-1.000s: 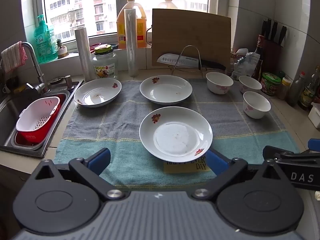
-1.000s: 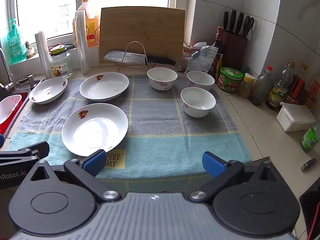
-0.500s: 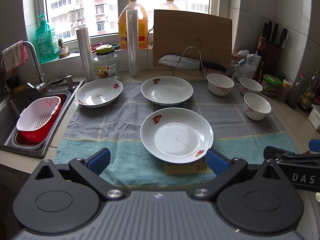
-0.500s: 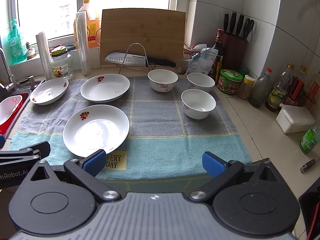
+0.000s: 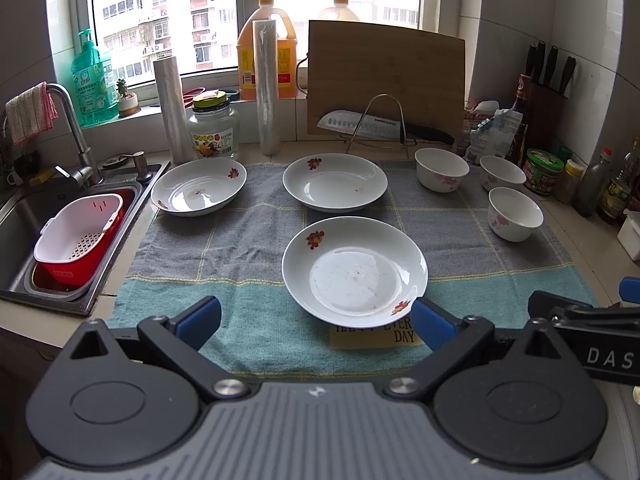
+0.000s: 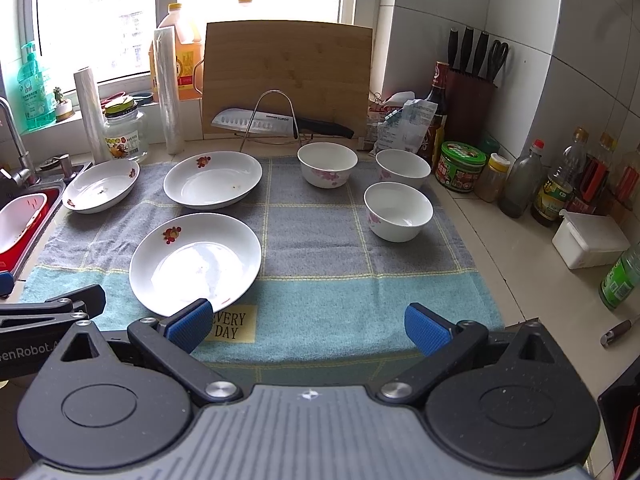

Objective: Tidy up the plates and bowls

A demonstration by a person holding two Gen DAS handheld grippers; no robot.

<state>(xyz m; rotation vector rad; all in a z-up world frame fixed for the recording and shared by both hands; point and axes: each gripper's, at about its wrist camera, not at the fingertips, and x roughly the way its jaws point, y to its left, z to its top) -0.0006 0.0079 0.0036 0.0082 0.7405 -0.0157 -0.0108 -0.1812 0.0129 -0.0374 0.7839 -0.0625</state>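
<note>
Three white floral plates lie on a grey-and-teal towel (image 5: 248, 248): a near plate (image 5: 354, 271) (image 6: 195, 264), a far middle plate (image 5: 335, 182) (image 6: 213, 183) and a far left plate (image 5: 199, 192) (image 6: 101, 186). Three white bowls stand at the right: a far bowl (image 5: 441, 169) (image 6: 327, 164), a back right bowl (image 5: 502, 173) (image 6: 403, 169) and a nearer bowl (image 5: 515, 213) (image 6: 398, 211). My left gripper (image 5: 316, 318) is open just short of the near plate's front rim. My right gripper (image 6: 307, 324) is open over the towel's front edge, holding nothing.
A sink (image 5: 24, 216) with a red-and-white colander (image 5: 78, 236) lies left. A cutting board (image 5: 386, 76), knife on a wire rack (image 5: 380, 124), jar (image 5: 212, 134), rolls and bottles line the back. Sauce bottles (image 6: 560, 188) and a white box (image 6: 590, 240) crowd the right counter.
Both grippers have eased slightly back or upward, so the dishes sit a little lower in each view. Nothing was grasped or moved.
</note>
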